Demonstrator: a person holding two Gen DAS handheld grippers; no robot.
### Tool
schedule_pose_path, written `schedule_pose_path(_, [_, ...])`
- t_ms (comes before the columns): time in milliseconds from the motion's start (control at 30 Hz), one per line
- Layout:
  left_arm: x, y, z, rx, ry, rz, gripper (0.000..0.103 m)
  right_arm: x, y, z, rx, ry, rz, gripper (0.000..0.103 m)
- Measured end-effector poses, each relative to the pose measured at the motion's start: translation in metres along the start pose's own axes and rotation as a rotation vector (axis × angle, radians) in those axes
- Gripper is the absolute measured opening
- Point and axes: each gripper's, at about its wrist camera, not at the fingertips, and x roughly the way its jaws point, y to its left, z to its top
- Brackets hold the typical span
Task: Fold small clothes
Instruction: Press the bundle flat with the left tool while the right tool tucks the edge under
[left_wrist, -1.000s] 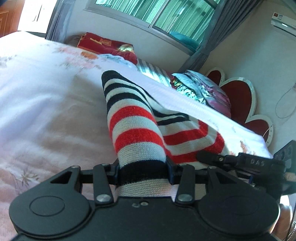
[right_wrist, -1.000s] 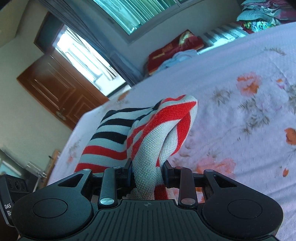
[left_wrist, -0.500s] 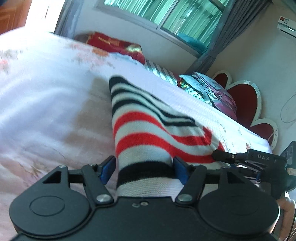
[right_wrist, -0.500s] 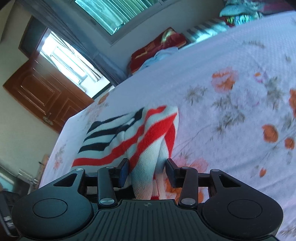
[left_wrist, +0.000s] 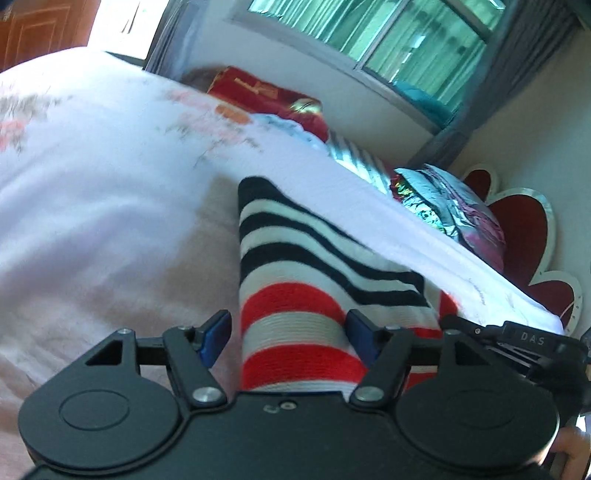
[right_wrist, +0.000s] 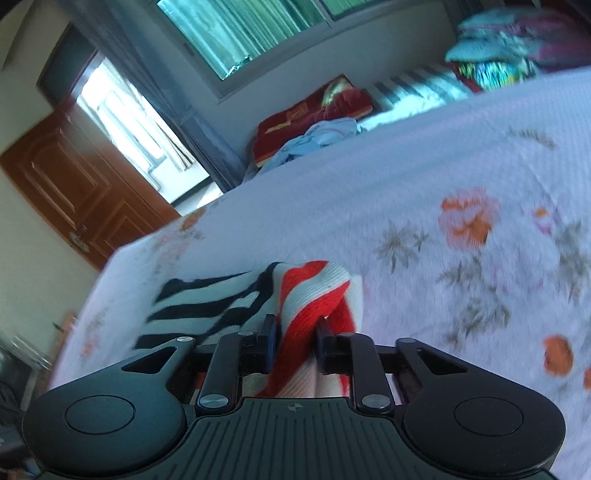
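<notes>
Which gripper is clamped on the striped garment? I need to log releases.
The right gripper: its jaws pinch the striped garment. The left gripper stands open, a gap beside one pad.

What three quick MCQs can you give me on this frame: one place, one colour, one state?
1. Where does the striped knit garment lie?
A. on the floral bedspread
B. on the floor
C. on the windowsill

2. Which stripe colours does the garment show?
A. green and yellow
B. red, white and black
C. blue and pink

3. How do the grippers stand?
A. both clear of the cloth
B. left gripper pinching, right open
C. left open with cloth between its pads, right gripper shut on the cloth

Answers:
1 A, flowered sheet surrounds it.
2 B, those bands show in both views.
3 C, gaps beside the left pads; the right pads squeeze a fold.
</notes>
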Motion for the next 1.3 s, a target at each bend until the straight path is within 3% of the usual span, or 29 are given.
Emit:
schedule_pose_path(67, [0.002, 0.002, -0.003, 0.002, -0.005, 0.002, 0.070, 0.012, -0.005, -0.003, -0.029, 0.021, -0.067, 0.018])
schedule_pose_path(200, [-0.009, -0.003, -0.004, 0.021, -0.017, 0.014, 0.068, 0.011, -0.008, -0.005, -0.017, 0.028, -0.061, 0.019])
schedule_pose_path(500, [-0.056, -0.009, -0.033, 0.088, -0.010, 0.001, 0.067, -0.063, 0.007, -0.035, -0.008, 0.027, 0.039, 0.022])
schedule_pose_path(600, [-0.059, -0.004, -0.044, 0.063, -0.010, 0.003, 0.069, -0.070, 0.007, -0.052, 0.020, 0.054, 0.043, 0.024])
schedule_pose_path(700, [-0.055, -0.003, -0.046, 0.064, -0.008, 0.004, 0.070, -0.059, 0.009, -0.066, -0.044, 0.073, -0.065, 0.024])
schedule_pose_path(800, [-0.061, -0.010, -0.046, 0.087, -0.015, 0.025, 0.069, -0.059, 0.009, -0.066, -0.016, 0.069, -0.071, 0.024])
schedule_pose_path(967, [-0.085, -0.016, -0.055, 0.132, -0.013, 0.017, 0.067, -0.092, 0.024, -0.074, -0.055, 0.034, -0.049, 0.024])
schedule_pose_path(1067, [-0.092, -0.015, -0.071, 0.124, 0.025, 0.024, 0.067, -0.106, 0.029, -0.086, -0.060, 0.036, -0.051, 0.024])
schedule_pose_path(1267, [-0.083, -0.009, -0.093, 0.109, 0.073, 0.038, 0.070, -0.099, 0.018, -0.114, -0.034, 0.076, -0.150, 0.025])
schedule_pose_path(1300, [-0.084, -0.010, -0.093, 0.119, 0.070, 0.042, 0.070, -0.097, 0.017, -0.117, -0.029, 0.082, -0.167, 0.033])
